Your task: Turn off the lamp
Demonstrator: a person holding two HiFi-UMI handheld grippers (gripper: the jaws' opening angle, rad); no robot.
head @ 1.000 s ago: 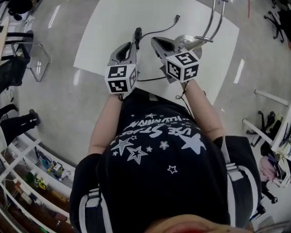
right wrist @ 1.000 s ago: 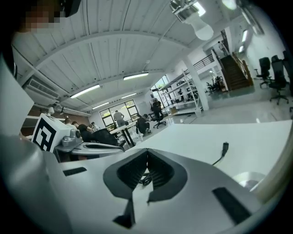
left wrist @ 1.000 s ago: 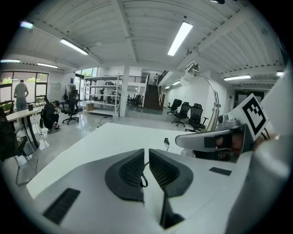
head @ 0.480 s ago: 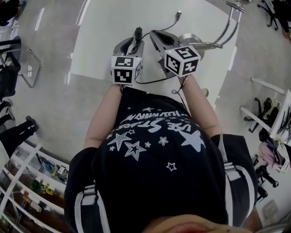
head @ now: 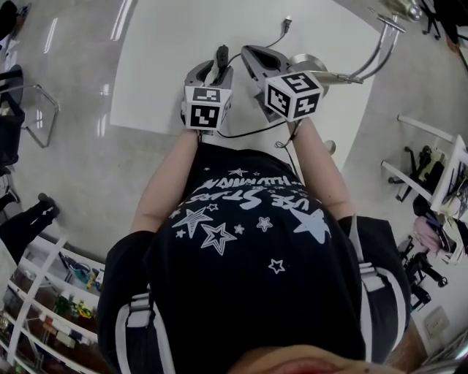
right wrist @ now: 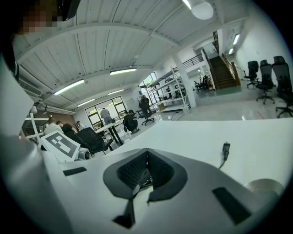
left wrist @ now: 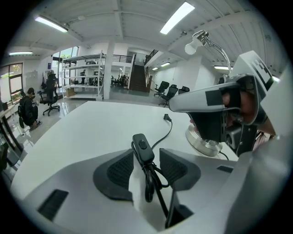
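Note:
A chrome desk lamp stands on the white table (head: 164, 58), with its round base (head: 303, 63) (left wrist: 203, 142) at the right and its head (left wrist: 192, 45) high on a curved arm. The black inline switch (head: 220, 53) (left wrist: 143, 147) lies on the lamp cord. My left gripper (head: 212, 71) (left wrist: 145, 157) straddles the switch; its jaws are opening and the pads stand clear of it. My right gripper (head: 253, 60) (right wrist: 146, 157) is just left of the base, its pads together with a thin dark cord showing between them.
The cord's loose plug (head: 287, 23) (left wrist: 167, 118) (right wrist: 225, 148) lies farther out on the table. A slack loop of cord (head: 245, 130) hangs past the near table edge. Office chairs, shelving and seated people stand well away across the room.
My left gripper has come forward and down over the switch and its jaws have spread apart. The right gripper has shifted slightly and stays by the lamp base.

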